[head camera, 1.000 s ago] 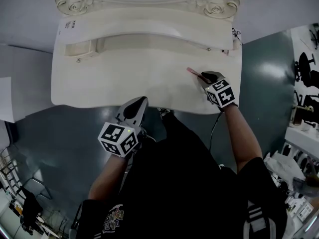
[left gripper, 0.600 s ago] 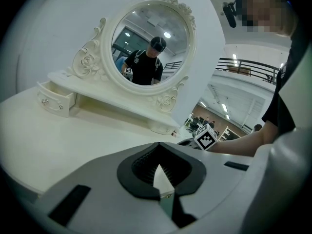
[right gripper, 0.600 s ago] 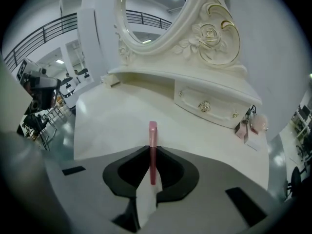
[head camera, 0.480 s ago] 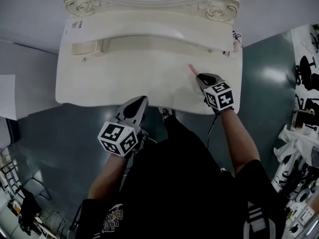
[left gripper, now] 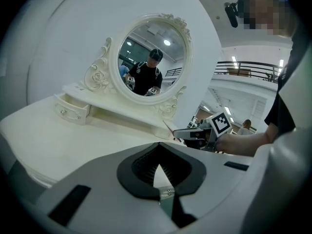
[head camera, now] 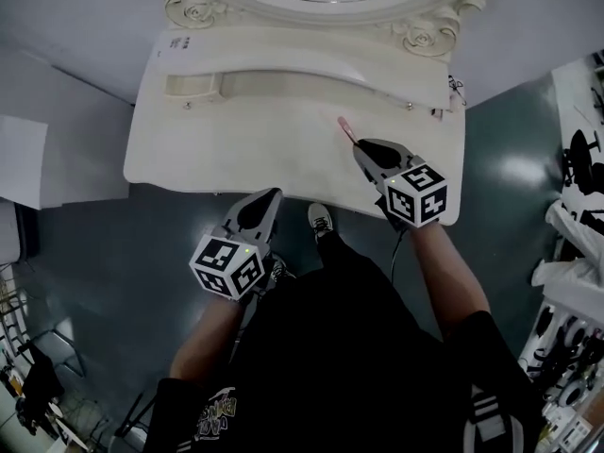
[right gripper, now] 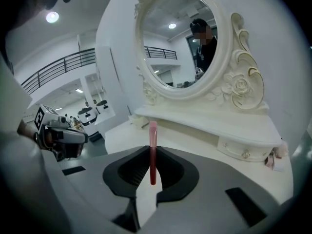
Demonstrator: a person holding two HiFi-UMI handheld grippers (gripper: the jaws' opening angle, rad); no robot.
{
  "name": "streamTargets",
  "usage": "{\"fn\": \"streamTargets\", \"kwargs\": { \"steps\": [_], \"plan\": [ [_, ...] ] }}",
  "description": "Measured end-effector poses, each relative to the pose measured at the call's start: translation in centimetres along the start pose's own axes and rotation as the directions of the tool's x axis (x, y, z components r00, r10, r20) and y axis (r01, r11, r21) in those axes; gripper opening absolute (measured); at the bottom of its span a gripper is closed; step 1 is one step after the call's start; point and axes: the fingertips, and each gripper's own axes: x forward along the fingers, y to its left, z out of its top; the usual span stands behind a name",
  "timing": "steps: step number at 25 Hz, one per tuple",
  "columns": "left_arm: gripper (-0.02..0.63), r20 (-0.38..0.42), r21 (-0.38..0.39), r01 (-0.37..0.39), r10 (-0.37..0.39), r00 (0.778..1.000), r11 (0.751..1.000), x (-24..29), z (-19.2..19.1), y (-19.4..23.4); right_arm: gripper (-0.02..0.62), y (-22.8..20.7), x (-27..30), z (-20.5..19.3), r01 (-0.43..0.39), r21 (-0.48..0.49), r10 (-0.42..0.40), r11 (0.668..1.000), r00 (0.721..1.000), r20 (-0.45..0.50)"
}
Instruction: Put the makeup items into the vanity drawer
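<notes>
A slim pink makeup stick juts from my right gripper, which is shut on it above the right half of the white vanity top. In the right gripper view the stick stands upright between the jaws, pointing at the oval mirror. A small drawer sits at the left end of the raised shelf; another drawer front shows at the right. My left gripper is shut and holds nothing, off the table's front edge over the floor; its own view looks across the tabletop.
A small tag or trinket hangs at the shelf's right end. A paper label lies on the shelf's left. White panels lie on the floor at left. Cluttered racks stand at right. My shoe is under the table edge.
My right gripper has carried the pink stick a little left and farther in over the tabletop. The head view has shifted. The left gripper has barely moved.
</notes>
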Motion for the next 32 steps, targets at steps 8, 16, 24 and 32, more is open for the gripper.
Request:
{"fn": "streamTargets", "kwargs": {
  "steps": [8, 16, 24, 32],
  "plan": [
    [0.002, 0.079, 0.0, -0.074, 0.073, 0.994, 0.997, -4.8, 0.8, 1.0, 0.061, 8.1, 1.0, 5.4, -0.131, -0.04, 0.135, 0.991, 0.983, 0.121],
    [0.002, 0.167, -0.009, -0.186, 0.185, 0.968, 0.983, -11.0, 2.8, 4.0, 0.061, 17.5, 3.7, 10.2, -0.258, -0.111, 0.275, 0.96, 0.942, 0.193],
    [0.002, 0.237, -0.059, -0.314, 0.319, 0.918, 0.948, -15.5, 4.3, 7.4, 0.061, 23.4, 6.2, 12.5, -0.355, -0.189, 0.389, 0.915, 0.902, 0.189],
    [0.002, 0.297, -0.092, -0.4, 0.408, 0.863, 0.912, -16.2, 6.1, 9.1, 0.061, 25.3, 8.4, 13.6, -0.426, -0.248, 0.471, 0.87, 0.868, 0.159]
  ]
}}
